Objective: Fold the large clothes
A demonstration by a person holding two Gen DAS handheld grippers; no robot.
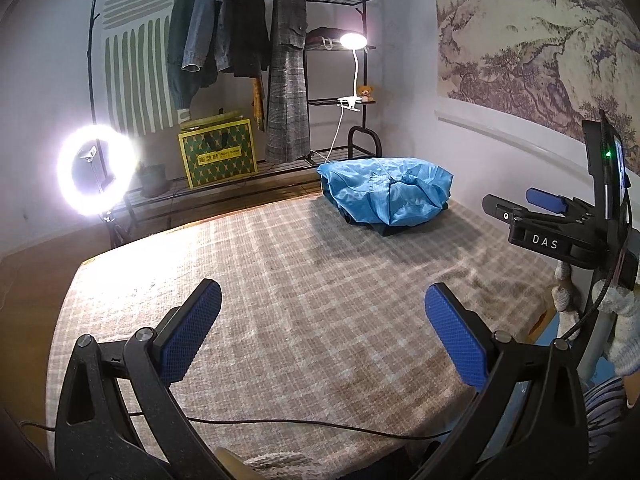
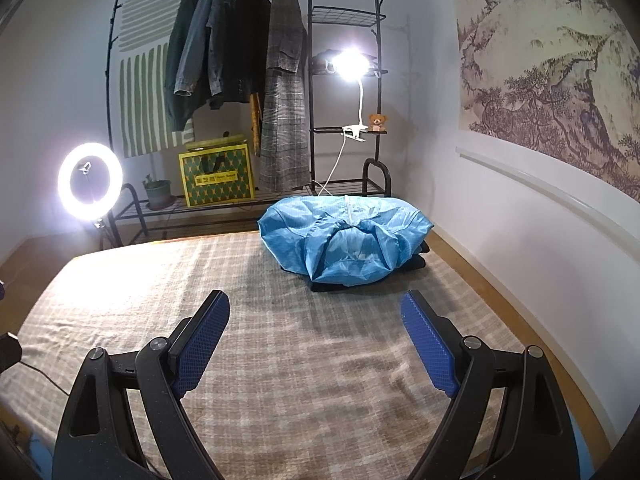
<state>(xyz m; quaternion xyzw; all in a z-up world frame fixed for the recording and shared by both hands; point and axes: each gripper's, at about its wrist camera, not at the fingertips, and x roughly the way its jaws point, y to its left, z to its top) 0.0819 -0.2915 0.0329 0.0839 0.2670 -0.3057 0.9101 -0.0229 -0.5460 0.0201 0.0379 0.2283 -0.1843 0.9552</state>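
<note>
You're in a home bedroom rigged for recording. Landmark: the black clothes rack [image 2: 308,80] on the far wall, coats and jackets [image 2: 240,40] hanging on it. Bed with plaid cover [image 2: 304,360] sits in front of it. Ring light [image 2: 90,176] stands left of the rack, clip lamp [image 2: 352,64] and teddy bear [image 2: 378,121] on its shelves, landscape mural [image 2: 560,80] to its right.

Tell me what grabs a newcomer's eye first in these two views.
The bright blue jacket stands out, lying folded on a darker garment at the far end of the plaid blanket. Next comes the glowing ring light at the left, beside the clothes rack hung with coats. Both the left gripper and the right gripper hover open over the blanket, holding nothing.
</note>
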